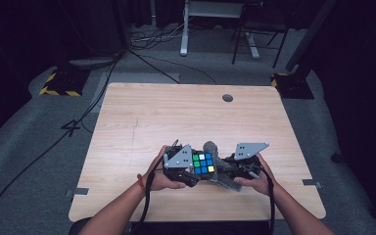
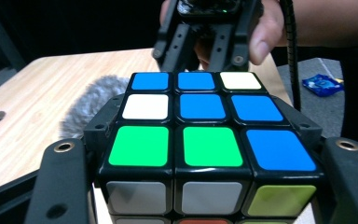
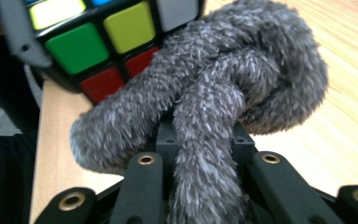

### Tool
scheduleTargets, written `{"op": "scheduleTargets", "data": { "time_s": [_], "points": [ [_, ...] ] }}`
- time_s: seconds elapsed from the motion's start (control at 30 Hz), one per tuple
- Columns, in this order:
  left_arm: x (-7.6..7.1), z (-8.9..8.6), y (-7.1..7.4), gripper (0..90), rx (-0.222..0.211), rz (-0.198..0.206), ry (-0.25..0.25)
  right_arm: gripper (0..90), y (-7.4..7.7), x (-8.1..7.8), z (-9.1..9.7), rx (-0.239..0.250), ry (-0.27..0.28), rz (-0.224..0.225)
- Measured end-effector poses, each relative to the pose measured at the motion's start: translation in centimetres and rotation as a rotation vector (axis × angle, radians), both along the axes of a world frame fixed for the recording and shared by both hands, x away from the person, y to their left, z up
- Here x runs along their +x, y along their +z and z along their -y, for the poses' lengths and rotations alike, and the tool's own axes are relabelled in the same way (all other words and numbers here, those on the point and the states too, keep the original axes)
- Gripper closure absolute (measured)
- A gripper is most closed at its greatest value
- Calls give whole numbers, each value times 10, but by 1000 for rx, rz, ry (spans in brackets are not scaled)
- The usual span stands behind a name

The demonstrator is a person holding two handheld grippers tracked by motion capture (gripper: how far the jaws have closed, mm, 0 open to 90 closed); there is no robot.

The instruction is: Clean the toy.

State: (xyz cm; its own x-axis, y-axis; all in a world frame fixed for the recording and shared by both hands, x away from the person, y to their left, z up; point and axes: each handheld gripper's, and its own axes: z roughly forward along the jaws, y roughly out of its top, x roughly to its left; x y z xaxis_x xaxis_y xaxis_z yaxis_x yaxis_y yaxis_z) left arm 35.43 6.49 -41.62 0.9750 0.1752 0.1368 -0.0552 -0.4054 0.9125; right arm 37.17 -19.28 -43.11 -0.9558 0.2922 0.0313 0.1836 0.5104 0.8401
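Puzzle cube in the left tongs, fuzzy grey cloth in the right tongs, both held together just above the near middle of the table (image 1: 142, 117).

The left tongs (image 1: 188, 169) are closed on the Rubik's cube (image 2: 200, 135), jaws pressing two opposite sides; it looks rigid, light and smooth-faced, so I judge a flat squeeze across whole faces safest, since an off-centre pinch could twist a layer or let it slip. The right tongs (image 1: 225, 169) are nearly shut on a strand of the grey chenille cloth (image 3: 242, 88), which is knotted or looped and touches the cube's lower corner. The cloth seems soft, limp and grippy; it probably holds best pinched at a thick fold, as thin strands may pull through.
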Motion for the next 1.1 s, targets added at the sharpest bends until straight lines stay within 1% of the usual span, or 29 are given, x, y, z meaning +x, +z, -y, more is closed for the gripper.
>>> {"op": "scheduleTargets", "data": {
  "time_s": [0.07,0.1,0.17,0.23,0.3,0.37,0.4,0.43,0.47,0.53,0.63,0.67,0.73,0.77,0.8,0.87,0.93,1.0,1.1],
  "points": [
    [1,-2,1,335,-14,-6,7,736,-2,-1,0,0,20,-20],
    [2,-3,2,335,-14,-2,16,736,-4,-1,-1,-12,28,-25],
    [4,-5,2,335,-24,-7,21,736,-6,-3,-4,-28,40,-23],
    [6,-6,1,335,-10,0,36,736,-4,-5,-4,-23,47,-19],
    [9,-8,-1,335,-9,-18,39,736,-2,-5,-3,-7,53,-17],
    [11,-8,-5,335,7,-21,43,735,1,-6,0,9,52,-8],
    [12,-7,-7,335,9,-37,35,735,2,-6,1,20,52,-6],
    [12,-6,-8,335,20,-39,27,736,4,-7,2,28,48,2],
    [11,-4,-9,335,35,-32,23,735,6,-7,3,31,39,12],
    [9,0,-11,335,48,-33,10,735,9,-6,7,59,17,19],
    [8,6,-14,333,90,-18,20,735,12,-5,11,88,0,31],
    [8,8,-16,333,95,-27,22,735,12,-5,11,95,-1,37],
    [8,10,-19,332,112,-28,20,735,13,-5,12,104,11,44],
    [8,11,-20,333,118,-31,19,736,13,-5,13,124,20,43],
    [7,12,-21,332,125,-34,16,737,14,-5,13,132,29,41],
    [5,16,-22,332,152,-22,16,737,15,-5,13,150,44,38],
    [4,18,-23,332,176,-10,15,738,16,-6,11,147,49,38],
    [4,20,-25,333,192,-16,18,738,16,-7,9,141,44,41],
    [5,19,-25,333,188,-23,24,738,15,-7,5,144,44,36]
  ]
}}
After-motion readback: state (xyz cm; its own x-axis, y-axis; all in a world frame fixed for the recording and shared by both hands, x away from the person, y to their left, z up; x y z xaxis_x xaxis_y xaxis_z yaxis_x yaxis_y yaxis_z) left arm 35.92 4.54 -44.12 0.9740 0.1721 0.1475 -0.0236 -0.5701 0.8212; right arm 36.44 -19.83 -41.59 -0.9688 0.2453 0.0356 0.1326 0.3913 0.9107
